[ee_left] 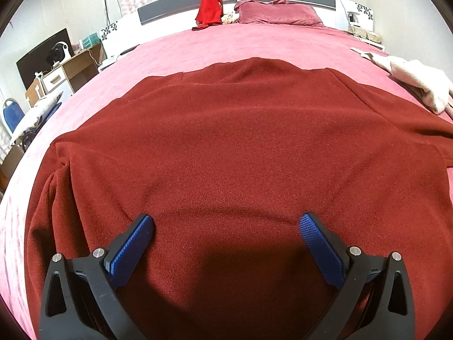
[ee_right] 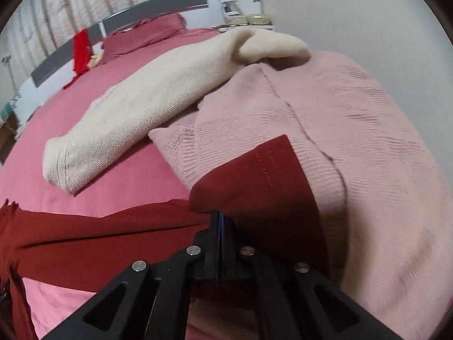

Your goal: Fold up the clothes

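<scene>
My right gripper [ee_right: 220,218] is clamped on the stitched cuff end of the dark red woven garment [ee_left: 240,147], holding that sleeve lifted over a pale pink ribbed knit sweater [ee_right: 354,130]. My left gripper [ee_left: 226,226] has jaws wide apart, nothing between them, low over the garment's body, which lies spread flat on the pink bedspread [ee_left: 198,48]. My read: sleeve fold in hand. I'd carry the cuff across onto the body, keep it taut and clear of the pink knit, and pin the shoulder line with the left. A cream knit sweater [ee_right: 141,107] lies beside. No containers I can see.
</scene>
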Action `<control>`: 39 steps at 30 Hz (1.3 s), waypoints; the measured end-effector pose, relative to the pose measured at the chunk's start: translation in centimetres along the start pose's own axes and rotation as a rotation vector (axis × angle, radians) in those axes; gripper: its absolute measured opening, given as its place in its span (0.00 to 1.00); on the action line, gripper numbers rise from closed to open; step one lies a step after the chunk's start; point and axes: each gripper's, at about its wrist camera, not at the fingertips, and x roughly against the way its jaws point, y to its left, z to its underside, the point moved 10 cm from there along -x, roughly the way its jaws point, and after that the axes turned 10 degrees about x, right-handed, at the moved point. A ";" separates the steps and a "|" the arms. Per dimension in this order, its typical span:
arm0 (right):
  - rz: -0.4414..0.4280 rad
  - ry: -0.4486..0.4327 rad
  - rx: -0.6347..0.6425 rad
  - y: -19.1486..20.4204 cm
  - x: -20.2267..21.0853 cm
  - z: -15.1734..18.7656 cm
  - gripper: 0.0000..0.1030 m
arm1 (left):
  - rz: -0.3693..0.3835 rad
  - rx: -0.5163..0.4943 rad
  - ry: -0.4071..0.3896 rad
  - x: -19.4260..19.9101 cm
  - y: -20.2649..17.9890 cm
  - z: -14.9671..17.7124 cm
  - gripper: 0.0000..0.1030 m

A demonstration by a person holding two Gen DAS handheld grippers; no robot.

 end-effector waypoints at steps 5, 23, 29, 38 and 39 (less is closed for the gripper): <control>-0.175 -0.052 0.126 12.2 5.8 2.4 0.24 | -0.022 -0.018 -0.002 0.6 0.1 -0.2 1.00; -0.565 -0.004 0.588 45.1 8.1 14.8 0.26 | 0.030 0.080 0.088 10.9 10.3 7.0 1.00; -0.594 -0.011 0.561 45.1 7.9 14.9 0.27 | -0.056 0.034 0.114 14.2 17.2 9.2 1.00; -0.586 0.013 0.649 47.5 13.3 14.8 0.27 | 0.057 0.104 0.282 15.9 22.7 15.0 1.00; -0.591 0.019 0.659 47.8 13.7 15.1 0.27 | 0.087 0.095 0.310 16.0 22.2 15.9 1.00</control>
